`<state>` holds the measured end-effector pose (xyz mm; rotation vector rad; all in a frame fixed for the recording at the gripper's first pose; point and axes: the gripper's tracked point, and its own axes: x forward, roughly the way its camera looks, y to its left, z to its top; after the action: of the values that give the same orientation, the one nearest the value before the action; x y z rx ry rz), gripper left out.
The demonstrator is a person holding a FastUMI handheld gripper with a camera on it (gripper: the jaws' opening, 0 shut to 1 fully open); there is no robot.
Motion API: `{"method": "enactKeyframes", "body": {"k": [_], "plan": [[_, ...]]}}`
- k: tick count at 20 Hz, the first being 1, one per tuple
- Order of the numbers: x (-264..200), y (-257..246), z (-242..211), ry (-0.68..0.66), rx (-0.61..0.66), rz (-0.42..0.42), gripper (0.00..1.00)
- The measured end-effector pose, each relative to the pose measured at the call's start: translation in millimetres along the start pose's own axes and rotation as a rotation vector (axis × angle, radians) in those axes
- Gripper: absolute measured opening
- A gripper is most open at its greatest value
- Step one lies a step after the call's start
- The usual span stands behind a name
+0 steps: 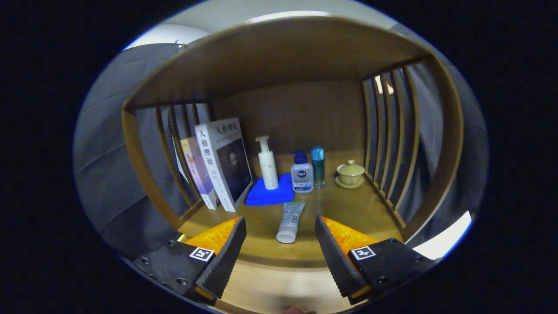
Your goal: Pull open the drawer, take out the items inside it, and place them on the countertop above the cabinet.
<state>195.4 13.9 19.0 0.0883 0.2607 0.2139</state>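
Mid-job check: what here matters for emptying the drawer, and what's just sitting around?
Job: open gripper, nothing between its fingers; countertop; tube lying just ahead, possibly from the drawer.

Lying about: books, blue cloth, white pump bottle, blue-capped pump bottle, teal bottle, lidded cup.

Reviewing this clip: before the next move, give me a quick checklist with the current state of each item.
1. Tongs open: ok, fingers apart, nothing pressed between them.
2. Tube resting on the countertop: ok, lying flat, cap end between the fingertips, touching neither.
3. Space left on the countertop: ok, bare wood right of the tube.
4. Standing items upright: ok, pump bottle on the blue cloth, the two smaller bottles and the lidded cup.
5. Drawer open: cannot tell.
6. Items left in the drawer: cannot tell.
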Motion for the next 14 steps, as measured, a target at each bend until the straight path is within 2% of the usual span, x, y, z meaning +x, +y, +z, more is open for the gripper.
{"method": "enactKeyframes", "body": {"k": [7, 11, 14], "plan": [[-89.7, 23.5, -15.4, -0.185, -0.045, -0.047, 0.98], [-126.7, 41.2, -44.3, -0.258, -0.036, -0.06, 0.98], [-136.3, 48.6, -76.9, -0.249, -0.053, -0.079, 0.98]]}}
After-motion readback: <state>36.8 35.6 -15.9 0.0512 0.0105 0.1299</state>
